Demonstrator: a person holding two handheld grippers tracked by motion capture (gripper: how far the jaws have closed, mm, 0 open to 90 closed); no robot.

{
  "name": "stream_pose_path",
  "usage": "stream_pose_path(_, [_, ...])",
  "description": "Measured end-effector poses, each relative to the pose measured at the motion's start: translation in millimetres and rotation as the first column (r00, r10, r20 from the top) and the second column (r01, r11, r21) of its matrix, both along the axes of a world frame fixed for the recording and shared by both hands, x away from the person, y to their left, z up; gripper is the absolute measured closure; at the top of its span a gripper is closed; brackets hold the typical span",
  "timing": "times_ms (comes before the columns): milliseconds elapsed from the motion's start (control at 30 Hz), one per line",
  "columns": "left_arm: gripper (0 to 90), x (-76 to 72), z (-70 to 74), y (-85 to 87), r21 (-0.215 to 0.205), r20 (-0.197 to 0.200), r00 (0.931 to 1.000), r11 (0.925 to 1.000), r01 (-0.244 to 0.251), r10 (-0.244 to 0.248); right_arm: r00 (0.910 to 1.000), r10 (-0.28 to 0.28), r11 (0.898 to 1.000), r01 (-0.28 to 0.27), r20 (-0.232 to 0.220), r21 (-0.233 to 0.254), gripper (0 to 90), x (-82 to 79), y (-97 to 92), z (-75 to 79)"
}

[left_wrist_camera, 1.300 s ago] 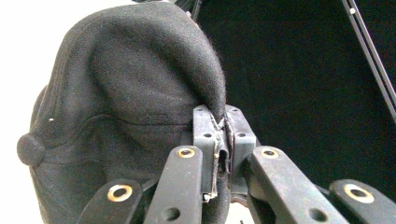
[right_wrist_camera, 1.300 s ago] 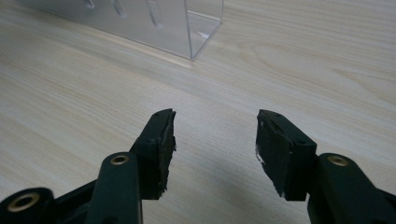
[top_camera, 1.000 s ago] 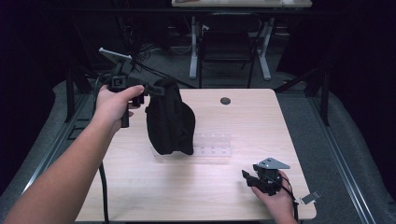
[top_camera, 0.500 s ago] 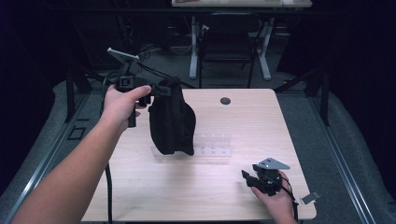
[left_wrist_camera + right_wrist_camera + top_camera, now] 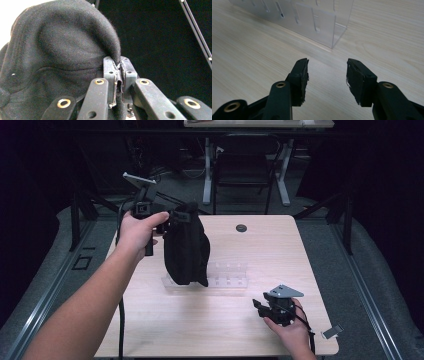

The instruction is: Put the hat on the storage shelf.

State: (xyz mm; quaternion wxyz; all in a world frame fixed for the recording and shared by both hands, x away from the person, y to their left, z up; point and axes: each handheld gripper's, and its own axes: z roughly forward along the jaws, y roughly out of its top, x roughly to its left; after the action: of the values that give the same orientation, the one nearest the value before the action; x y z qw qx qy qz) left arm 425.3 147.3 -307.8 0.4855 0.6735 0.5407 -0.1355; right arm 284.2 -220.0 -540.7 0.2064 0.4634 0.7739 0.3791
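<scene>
A cap [image 5: 185, 247] is held above the table [image 5: 210, 330], left of centre, just before a clear rack [image 5: 225, 275] lying at the middle. A round grommet [image 5: 241, 228] is set behind the rack. The right gripper [image 5: 260, 306] is positioned before the rack, toward the right.

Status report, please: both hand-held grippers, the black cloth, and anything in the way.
Left hand-held gripper shut on black cloth, lifted over the clear rack. Right hand-held gripper open, jaws just been closing, nothing between them. Nothing in the way.

Black cap [image 5: 57, 65] is made of matt, fuzzy cloth. Rack [image 5: 312, 22] is formed of clear glossy plastic; tabletop [image 5: 260, 330] is finished in pale matt wood grain.
</scene>
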Motion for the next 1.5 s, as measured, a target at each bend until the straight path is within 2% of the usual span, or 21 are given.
stream_pose_path(100, [85.5,0.4,-1.0,-1.7,-0.003,-0.002,1.0,1.0,0.008,-0.008,0.9999,0.012,1.0,-0.011,-0.008,0.006,52.3,2.8,4.2,6.1])
stream_pose_path(333, [85.5,0.0,-2.4,-4.2,-0.007,0.004,0.9999,0.9999,0.011,-0.011,0.9982,0.059,0.997,-0.059,-0.011,0.052,56.3,12.8,21.6,21.8])
stream_pose_path(500, [85.4,-0.4,-2.5,-3.8,-0.006,0.005,0.9999,0.9999,0.015,-0.015,0.9957,0.093,0.995,-0.093,-0.002,0.041,56.9,19.0,37.6,31.0])
stream_pose_path(1000, [85.4,-1.5,-3.0,-6.6,0.001,0.015,0.9995,0.9996,0.027,-0.027,0.9839,0.177,0.984,-0.176,-0.025,0.041,56.7,31.7,79.1,32.5])
stream_pose_path(1100, [85.4,-1.5,-3.3,-8.3,-0.002,0.013,0.9997,0.9997,0.023,-0.023,0.9792,0.201,0.979,-0.2,-0.027,0.039,56.7,34.2,89.1,34.3])
stream_pose_path(1233, [85.4,-0.8,-3.9,-8.7,0.002,0.017,0.9995,0.9996,0.027,-0.027,0.9753,0.22,0.974,-0.218,-0.025,0.065,57.1,37.3,101.4,35.0])
stream_pose_path(1300, [85.4,-0.9,-3.8,-9.6,0.004,0.012,0.9997,0.9998,0.021,-0.021,0.9722,0.233,0.971,-0.232,-0.024,0.052,57.8,37.7,105.8,36.9])
stream_pose_path(1400, [85.4,-0.8,-4.0,-9.8,0.008,0.014,0.9996,0.9997,0.024,-0.024,0.9686,0.248,0.967,-0.246,-0.017,0.064,58.8,37.5,112.7,38.9])
stream_pose_path(1500, [85.5,-0.7,-5.1,-11.2,0.003,0.016,0.9995,0.9996,0.026,-0.027,0.9633,0.268,0.962,-0.267,-0.011,0.057,59.5,37.1,118.3,42.3])
